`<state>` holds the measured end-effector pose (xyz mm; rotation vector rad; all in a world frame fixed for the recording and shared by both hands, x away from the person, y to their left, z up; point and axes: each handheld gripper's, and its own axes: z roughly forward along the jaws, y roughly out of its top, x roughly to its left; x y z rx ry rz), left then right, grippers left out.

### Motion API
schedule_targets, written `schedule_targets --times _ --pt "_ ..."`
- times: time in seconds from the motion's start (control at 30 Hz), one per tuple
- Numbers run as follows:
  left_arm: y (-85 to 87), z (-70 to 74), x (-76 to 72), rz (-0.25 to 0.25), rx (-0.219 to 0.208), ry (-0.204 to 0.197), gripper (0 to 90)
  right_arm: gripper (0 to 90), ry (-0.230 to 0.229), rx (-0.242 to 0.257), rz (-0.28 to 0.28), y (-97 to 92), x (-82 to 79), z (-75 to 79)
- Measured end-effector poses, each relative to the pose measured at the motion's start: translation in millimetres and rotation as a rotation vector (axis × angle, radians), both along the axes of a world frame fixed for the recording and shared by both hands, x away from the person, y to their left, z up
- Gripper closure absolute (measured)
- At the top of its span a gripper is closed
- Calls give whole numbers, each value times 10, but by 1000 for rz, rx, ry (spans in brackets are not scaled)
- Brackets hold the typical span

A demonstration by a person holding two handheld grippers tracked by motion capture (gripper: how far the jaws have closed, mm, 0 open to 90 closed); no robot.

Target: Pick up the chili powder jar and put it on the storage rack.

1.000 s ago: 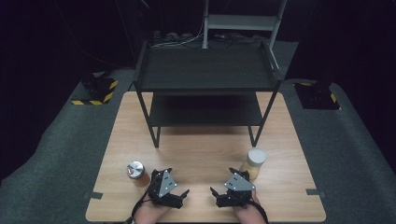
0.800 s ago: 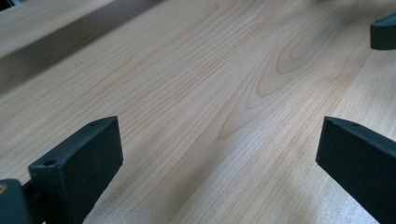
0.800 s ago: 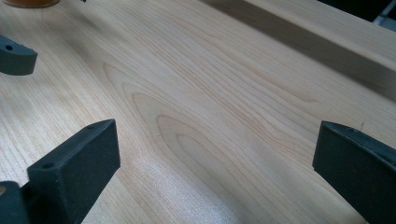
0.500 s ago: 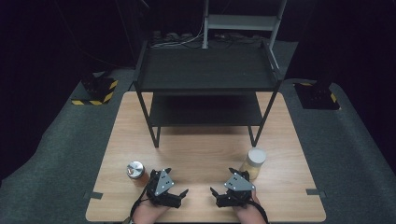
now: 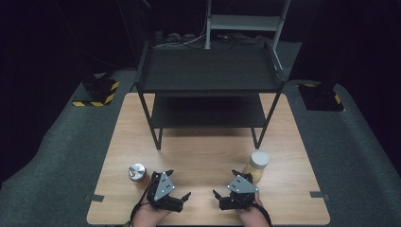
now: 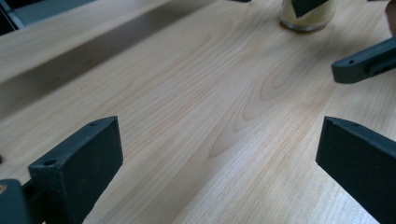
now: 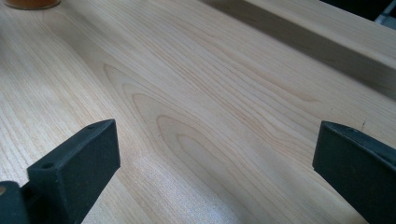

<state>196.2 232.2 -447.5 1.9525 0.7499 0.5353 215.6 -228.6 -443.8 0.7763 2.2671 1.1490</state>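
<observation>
Both grippers, left (image 5: 178,195) and right (image 5: 222,195), rest gaping and empty as before; neither jar, silver-lidded (image 5: 137,172) or white-lidded (image 5: 257,164), is approached yet.

Bare counter (image 5: 208,156) lies open ahead of both grippers, from the near edge up to the shelf rack (image 5: 208,75). The rack's two front legs stand at the middle of the counter, with an open gap between them under the lower shelf. A silver-lidded jar (image 5: 137,172) stands just beside the left gripper (image 5: 177,187); a white-lidded jar (image 5: 257,163) stands just beside the right gripper (image 5: 227,187). Between the grippers the counter is free.
</observation>
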Motion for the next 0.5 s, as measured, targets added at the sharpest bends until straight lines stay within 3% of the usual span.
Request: schedule_targets --times 0.5 --pt "175 163 -116 28 -48 -51 5 0 -1 2 1 -4 -2 -3"
